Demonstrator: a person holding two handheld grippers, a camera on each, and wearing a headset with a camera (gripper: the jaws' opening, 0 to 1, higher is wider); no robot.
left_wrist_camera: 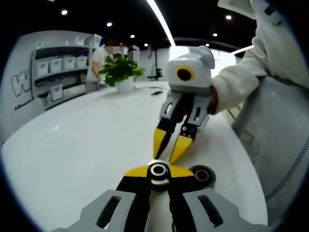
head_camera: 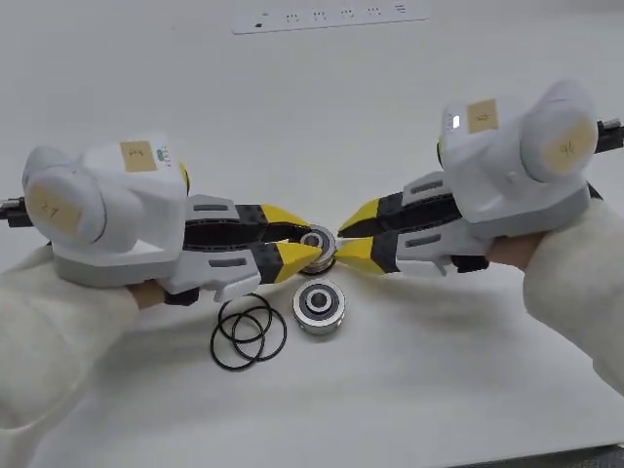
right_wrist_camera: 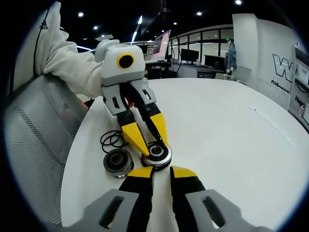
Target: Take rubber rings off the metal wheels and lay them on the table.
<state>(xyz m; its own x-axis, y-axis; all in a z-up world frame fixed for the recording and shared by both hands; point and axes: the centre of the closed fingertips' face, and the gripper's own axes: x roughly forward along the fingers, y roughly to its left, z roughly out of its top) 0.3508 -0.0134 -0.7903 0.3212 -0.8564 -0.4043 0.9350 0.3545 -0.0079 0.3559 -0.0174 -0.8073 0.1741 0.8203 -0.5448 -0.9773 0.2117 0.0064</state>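
Left gripper [head_camera: 302, 252] pinches a metal wheel [head_camera: 318, 241] low over the surface [head_camera: 439, 370], near loose rubber rings [head_camera: 249, 331] and a second wheel [head_camera: 320, 304], while the right gripper [head_camera: 341, 241], jaws nearly together, meets its rim, whether nipping the ring I cannot tell, so peeling it off seems next

A white power strip [head_camera: 330, 17] lies flat across the far edge ahead of me. Off to the side there's a leafy potted plant [left_wrist_camera: 120, 71], with shelves [left_wrist_camera: 58, 72] of pale bins and a person [left_wrist_camera: 99, 55] standing by them. Elsewhere I can see an open laptop [right_wrist_camera: 161, 45] and some dark monitors [right_wrist_camera: 193, 54].
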